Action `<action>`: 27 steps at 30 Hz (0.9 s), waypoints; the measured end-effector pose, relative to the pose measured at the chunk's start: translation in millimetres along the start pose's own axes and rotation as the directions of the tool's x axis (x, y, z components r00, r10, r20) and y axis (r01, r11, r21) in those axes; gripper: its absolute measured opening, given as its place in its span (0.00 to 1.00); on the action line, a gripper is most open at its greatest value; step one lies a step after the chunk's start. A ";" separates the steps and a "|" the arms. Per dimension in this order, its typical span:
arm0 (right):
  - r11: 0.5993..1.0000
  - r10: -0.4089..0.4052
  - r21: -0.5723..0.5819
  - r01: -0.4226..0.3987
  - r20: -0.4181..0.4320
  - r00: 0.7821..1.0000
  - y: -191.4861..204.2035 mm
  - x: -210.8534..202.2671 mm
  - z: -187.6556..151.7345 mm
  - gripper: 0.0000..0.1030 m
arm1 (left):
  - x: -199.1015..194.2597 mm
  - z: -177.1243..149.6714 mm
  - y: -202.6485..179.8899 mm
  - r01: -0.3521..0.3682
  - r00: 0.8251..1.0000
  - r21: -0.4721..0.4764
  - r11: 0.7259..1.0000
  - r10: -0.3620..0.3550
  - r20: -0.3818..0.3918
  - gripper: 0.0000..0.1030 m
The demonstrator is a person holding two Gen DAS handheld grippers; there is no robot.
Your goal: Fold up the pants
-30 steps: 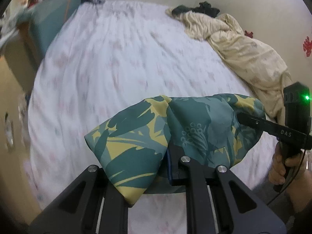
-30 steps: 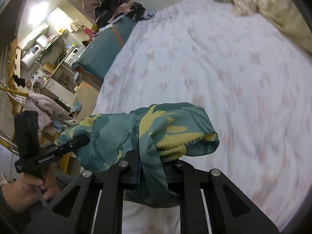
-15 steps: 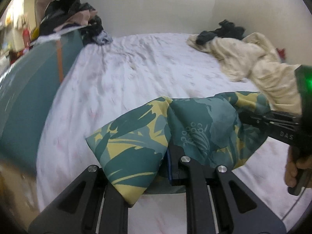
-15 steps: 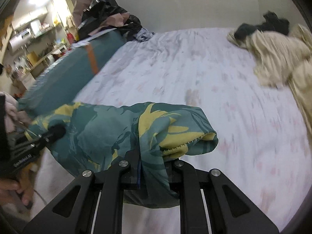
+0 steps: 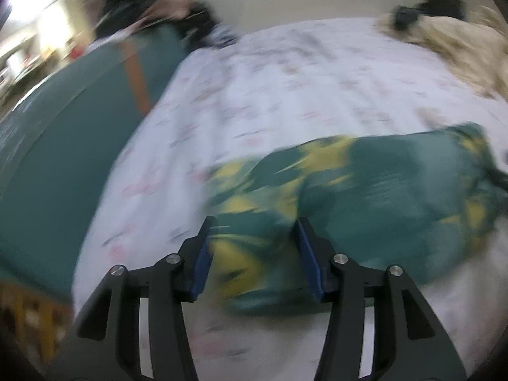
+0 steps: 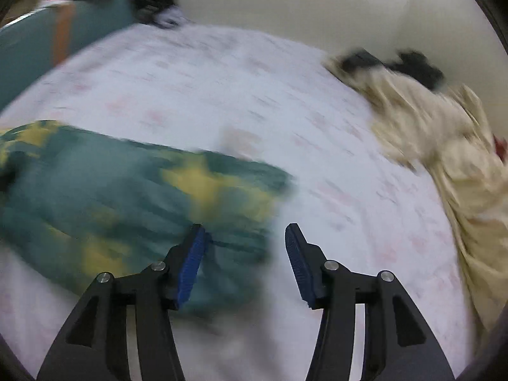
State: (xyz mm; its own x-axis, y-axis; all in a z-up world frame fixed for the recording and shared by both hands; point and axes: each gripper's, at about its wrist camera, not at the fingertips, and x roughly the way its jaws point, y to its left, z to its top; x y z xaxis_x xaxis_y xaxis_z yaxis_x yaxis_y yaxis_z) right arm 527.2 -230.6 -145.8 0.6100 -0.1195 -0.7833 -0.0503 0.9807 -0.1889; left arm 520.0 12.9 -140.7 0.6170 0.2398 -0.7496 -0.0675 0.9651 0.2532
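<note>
Both grippers, left gripper (image 5: 252,247) and right gripper (image 6: 243,254), are spreading their jaws and have let go of the green-and-yellow pants (image 5: 365,197), which now lie bundled on the near bed (image 6: 222,95), ready for folding.

Both wrist views close, downward, sharing pants (image 5: 381,197)

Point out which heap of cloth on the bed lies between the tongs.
The green and yellow leaf-print pants, lying between both opening tongs. The cream heap and the black heap lie far off by the wall.
</note>
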 end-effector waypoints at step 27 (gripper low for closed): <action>0.944 0.290 0.053 -0.326 0.340 0.895 8.1 -422.3 -173.4 0.97 | -398.2 -184.7 98.6 0.344 0.904 -0.188 0.920 -0.271 0.331 0.99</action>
State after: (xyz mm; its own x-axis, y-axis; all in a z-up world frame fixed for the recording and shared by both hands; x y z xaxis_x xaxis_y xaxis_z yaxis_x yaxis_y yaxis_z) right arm 132.0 -199.0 80.8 0.7999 0.2297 -0.5544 -0.2041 0.9729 0.1087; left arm 122.8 32.0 69.8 0.8358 -0.0794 -0.5433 0.0027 0.9901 -0.1404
